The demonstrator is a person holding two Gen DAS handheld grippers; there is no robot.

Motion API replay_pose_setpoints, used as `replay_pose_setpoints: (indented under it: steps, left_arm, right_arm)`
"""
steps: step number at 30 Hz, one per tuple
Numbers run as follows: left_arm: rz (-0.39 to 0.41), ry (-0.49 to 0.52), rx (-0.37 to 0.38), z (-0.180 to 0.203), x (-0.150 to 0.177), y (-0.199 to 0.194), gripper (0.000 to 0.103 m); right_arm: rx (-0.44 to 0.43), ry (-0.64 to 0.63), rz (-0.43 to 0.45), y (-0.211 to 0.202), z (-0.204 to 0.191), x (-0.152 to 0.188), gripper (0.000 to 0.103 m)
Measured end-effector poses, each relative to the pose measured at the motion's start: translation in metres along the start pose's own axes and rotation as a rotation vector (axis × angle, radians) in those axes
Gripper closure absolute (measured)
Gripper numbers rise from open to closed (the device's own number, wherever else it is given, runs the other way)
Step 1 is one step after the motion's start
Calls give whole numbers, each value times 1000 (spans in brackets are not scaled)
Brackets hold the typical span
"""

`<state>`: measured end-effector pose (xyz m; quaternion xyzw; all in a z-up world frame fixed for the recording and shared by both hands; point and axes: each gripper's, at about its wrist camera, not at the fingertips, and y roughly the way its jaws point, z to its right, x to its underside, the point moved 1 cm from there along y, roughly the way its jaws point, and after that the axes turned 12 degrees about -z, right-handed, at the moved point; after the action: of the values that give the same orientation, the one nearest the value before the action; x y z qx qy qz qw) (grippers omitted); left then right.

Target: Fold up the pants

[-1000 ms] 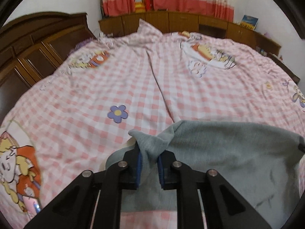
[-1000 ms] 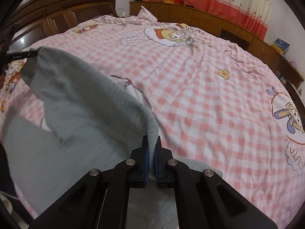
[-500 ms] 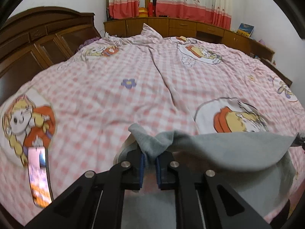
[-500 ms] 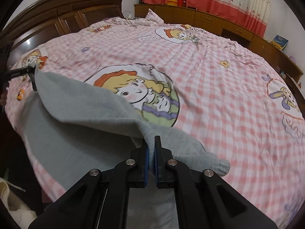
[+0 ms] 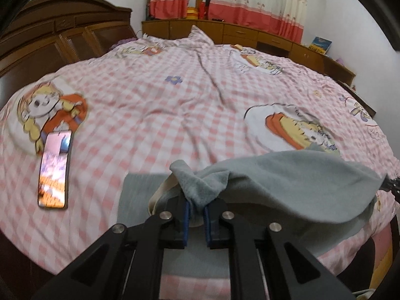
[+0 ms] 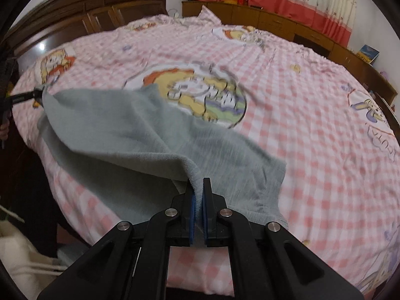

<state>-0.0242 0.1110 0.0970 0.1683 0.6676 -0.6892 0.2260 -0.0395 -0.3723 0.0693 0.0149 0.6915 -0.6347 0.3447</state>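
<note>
Grey fleece pants lie near the front edge of the bed, with one layer lifted and stretched between my two grippers. My left gripper is shut on one corner of the pants. My right gripper is shut on the other corner of the pants. In the right wrist view the left gripper's tip shows at far left, holding the cloth taut. The lower layer of the pants rests on the pink checked bedspread. A pale drawstring hangs by the left fingers.
A phone lies on the bedspread to the left of the pants. A dark wooden headboard stands at the left. Low wooden cabinets and curtains run along the far wall. The bed's front edge is close under both grippers.
Both grippers have pulled back toward the bed's front edge and lowered, bringing the lifted grey layer down over the lower layer. The phone has come into the left wrist view.
</note>
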Motion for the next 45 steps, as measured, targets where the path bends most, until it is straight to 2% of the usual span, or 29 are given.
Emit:
replay_pose_setpoints:
  steps: [4,10,13,15,17,18,19,22,27,35,39,45]
  left_arm:
    - [-25,-6,-9,-5,20,10,94]
    - [-79,-24,-5,-12,43,27,94]
    - [-101,-27,-8,-13,47,34,92]
    - [-126,-37,-14,-15,48,39,89]
    - [-138,-37,-24,-15,51,40,85]
    - [-140,-31,-28,-14,53,39,79]
    - [-141,-26,-31,-13,56,38,70]
    - [-140,-11,-15,-7,63,29,56]
    - [-150,-4,57,8,75,15,48]
    - [-148,30,85,41,81,11,44]
    - [-141,61,103,58,81,7,40]
    - [-151,72,98,68,78,9,40]
  right_arm:
    - [35,-37,-45,22,-12,14,98]
    - [23,-5,-103,39,-9,26,95]
    - [39,2,-111,35,-9,30,87]
    - [44,8,-107,30,-9,35,77]
    - [51,20,-97,25,-10,40,66]
    - [58,29,-94,22,-10,42,61]
    - [65,37,-91,20,-10,45,60]
    - [54,80,-84,13,-5,54,60]
    - [14,173,-63,-1,11,66,60]
    - [62,270,-44,-20,42,68,60]
    - [10,360,-48,-18,60,61,60]
    - [-189,544,-151,11,79,60,60]
